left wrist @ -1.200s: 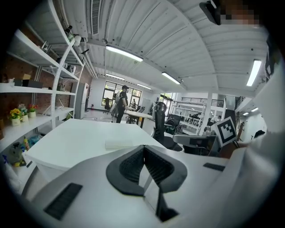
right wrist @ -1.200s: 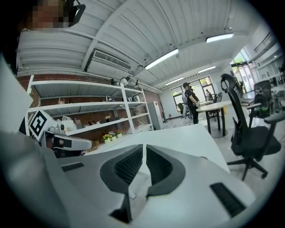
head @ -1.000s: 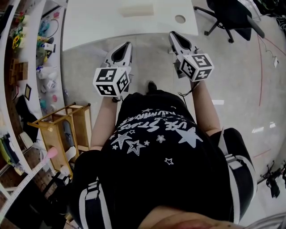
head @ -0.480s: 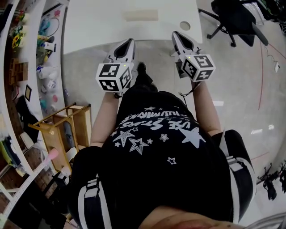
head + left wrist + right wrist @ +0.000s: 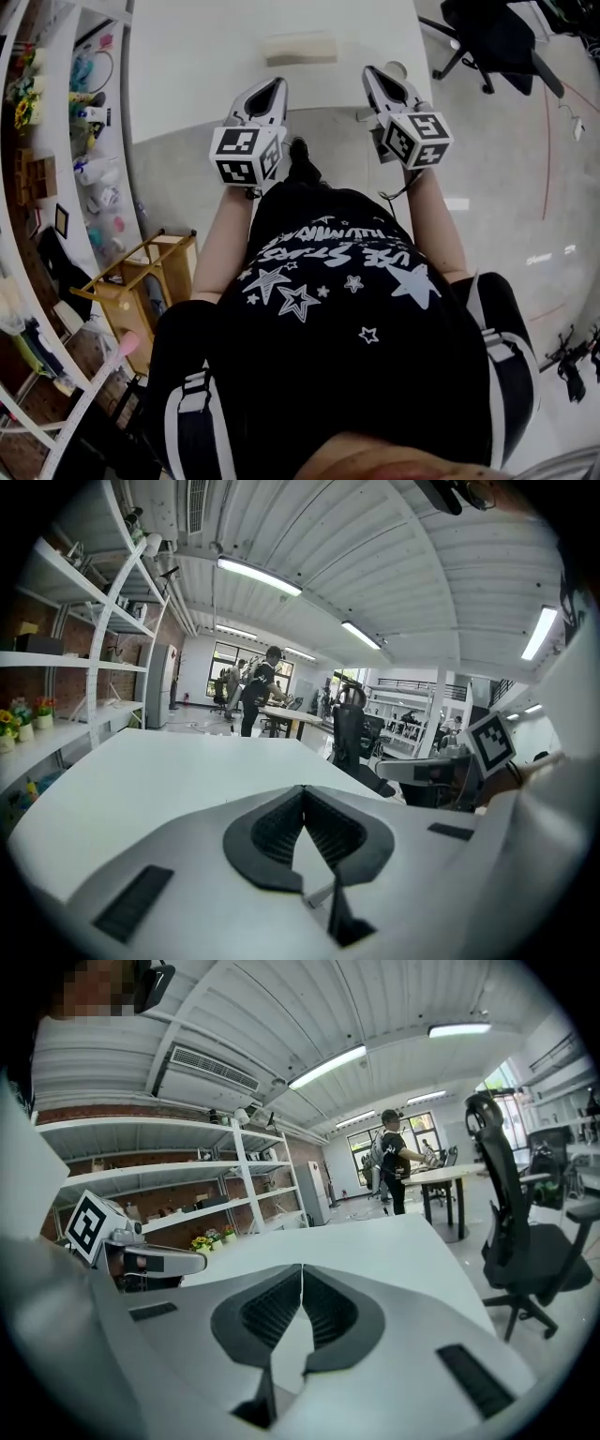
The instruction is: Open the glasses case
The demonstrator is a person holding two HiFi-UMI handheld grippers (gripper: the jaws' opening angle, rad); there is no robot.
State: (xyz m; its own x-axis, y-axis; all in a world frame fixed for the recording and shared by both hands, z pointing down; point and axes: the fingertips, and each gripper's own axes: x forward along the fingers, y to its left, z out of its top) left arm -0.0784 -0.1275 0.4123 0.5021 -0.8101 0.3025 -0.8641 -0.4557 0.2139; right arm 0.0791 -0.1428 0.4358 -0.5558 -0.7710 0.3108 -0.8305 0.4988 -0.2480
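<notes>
White table [image 5: 206,56] lay ahead of both grippers, with its near edge about under their tips. The left gripper [image 5: 274,86] had its jaws pressed together, the ribbed pads meeting at the tip with nothing between them. The right gripper [image 5: 374,73] was the same: jaws closed on each other, holding nothing. Both were held side by side and apart, pointing over the table.

The case [image 5: 298,49], a cream oblong, lay flat on the table just ahead of the left gripper's tip, a little toward the right gripper. Neither gripper touched it. It looked closed in the head view. Neither gripper view showed it.

A grey disc [image 5: 395,67] sat in the table just beside the right gripper's tip, on its outer side and partly hidden by it. A black chair [image 5: 487,37] stood well off to the right of the right gripper. Shelves [image 5: 66,141] full of small things ran along to the left of the left gripper, and a wooden rack [image 5: 141,277] stood on the floor behind and left of it. A dark shoe [image 5: 298,161] showed on the floor below, between the two grippers. Far ahead, beyond the table, a person [image 5: 392,1162] stood at a desk.
</notes>
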